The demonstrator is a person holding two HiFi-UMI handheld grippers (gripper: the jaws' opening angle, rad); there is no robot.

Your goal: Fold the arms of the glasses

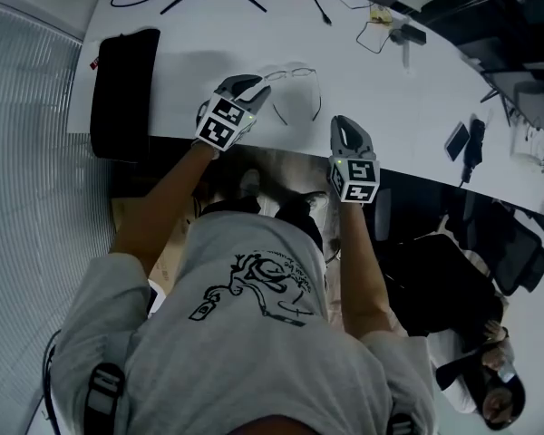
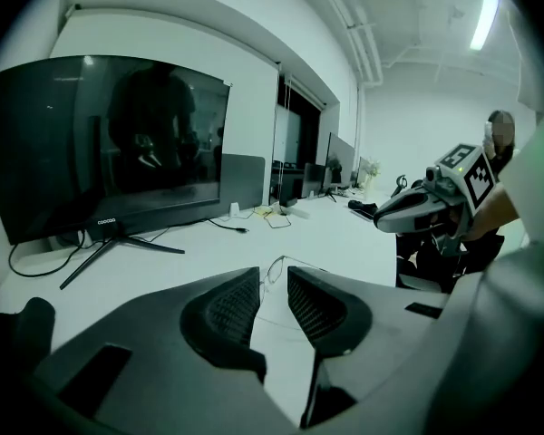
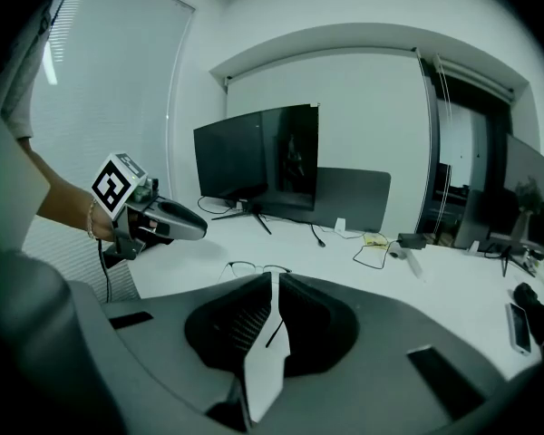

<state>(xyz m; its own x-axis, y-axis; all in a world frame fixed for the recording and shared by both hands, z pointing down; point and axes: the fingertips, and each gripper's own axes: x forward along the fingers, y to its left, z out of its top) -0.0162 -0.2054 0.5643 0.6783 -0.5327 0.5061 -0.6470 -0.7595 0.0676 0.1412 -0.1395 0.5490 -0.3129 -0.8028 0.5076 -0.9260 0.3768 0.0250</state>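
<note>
**On the white desk, open glasses lie in front of two grippers**

On the white desk (image 1: 390,89), near its front edge, the thin-rimmed glasses (image 1: 290,72) lie with both arms unfolded. The lenses face away from the person and the arms reach back toward the desk edge. They rest on bare desk, with a large dark monitor (image 2: 118,143) standing well behind them.

The left gripper (image 1: 252,87) points forward and downward, its tips just beside the left end of the glasses' front; whether it touches the frame cannot be told. In the left gripper view its jaws stand clearly spread, with only desk surface between the pads and the glasses (image 2: 274,268) showing beyond the gap. It pinches nothing.

The right gripper (image 1: 344,120) is over the desk's front edge, to the right of the glasses and apart from them. In the right gripper view its jaws are all but pressed together, leaving only a thin slit, and nothing is caught in it. The glasses (image 3: 254,265) lie ahead of its tips, slightly to the left, and the left gripper (image 3: 199,229) reaches in from that side.

A flat black case (image 1: 122,93) lies at the desk's left end, far from the glasses.
</note>
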